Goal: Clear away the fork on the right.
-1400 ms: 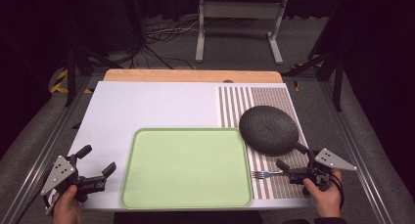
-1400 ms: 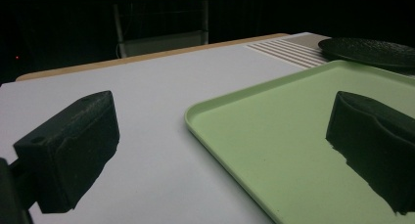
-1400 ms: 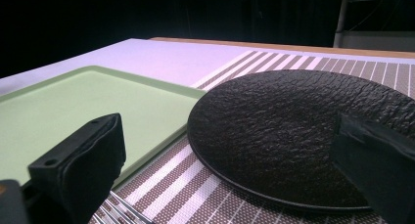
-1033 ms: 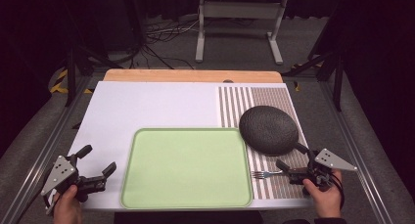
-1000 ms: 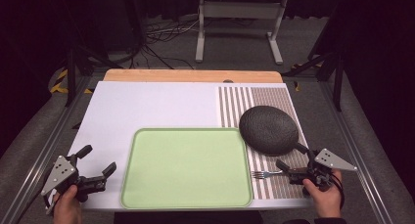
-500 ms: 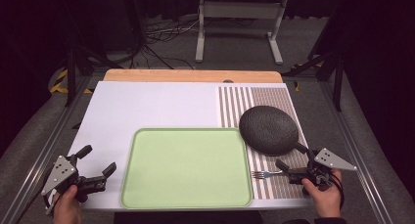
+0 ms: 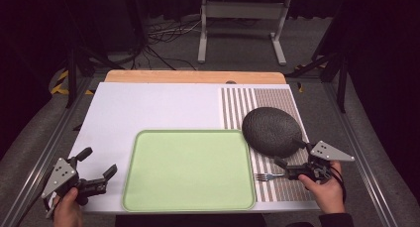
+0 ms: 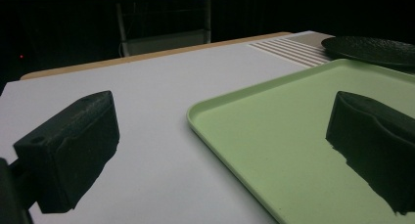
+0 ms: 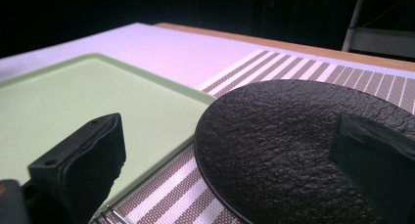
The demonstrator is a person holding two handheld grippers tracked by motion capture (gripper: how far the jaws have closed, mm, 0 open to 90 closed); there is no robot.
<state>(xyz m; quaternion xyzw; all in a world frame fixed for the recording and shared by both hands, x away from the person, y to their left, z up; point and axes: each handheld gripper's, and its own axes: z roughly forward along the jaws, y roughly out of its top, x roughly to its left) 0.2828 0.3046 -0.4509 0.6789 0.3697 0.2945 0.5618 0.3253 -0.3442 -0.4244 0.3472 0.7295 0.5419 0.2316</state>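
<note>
A light green tray point(image 7: 188, 172) lies at the table's front centre. To its right, a black textured plate point(image 7: 272, 130) rests on a striped placemat point(image 7: 257, 100), and a silver fork point(image 7: 267, 176) lies on the mat in front of the plate. My right gripper point(image 7: 285, 170) is open and low over the fork's handle end; its jaws frame the plate point(image 9: 293, 141) and the tray's edge point(image 9: 161, 89). My left gripper point(image 7: 99, 161) is open at the front left, with its jaws spanning the tray's left rim point(image 8: 215, 136) and nothing between them.
A white sheet point(image 7: 153, 108) covers the table, with a wooden strip point(image 7: 193, 77) along its far edge. Metal rails run down both sides. A metal stand point(image 7: 242, 19) and cables sit on the floor beyond.
</note>
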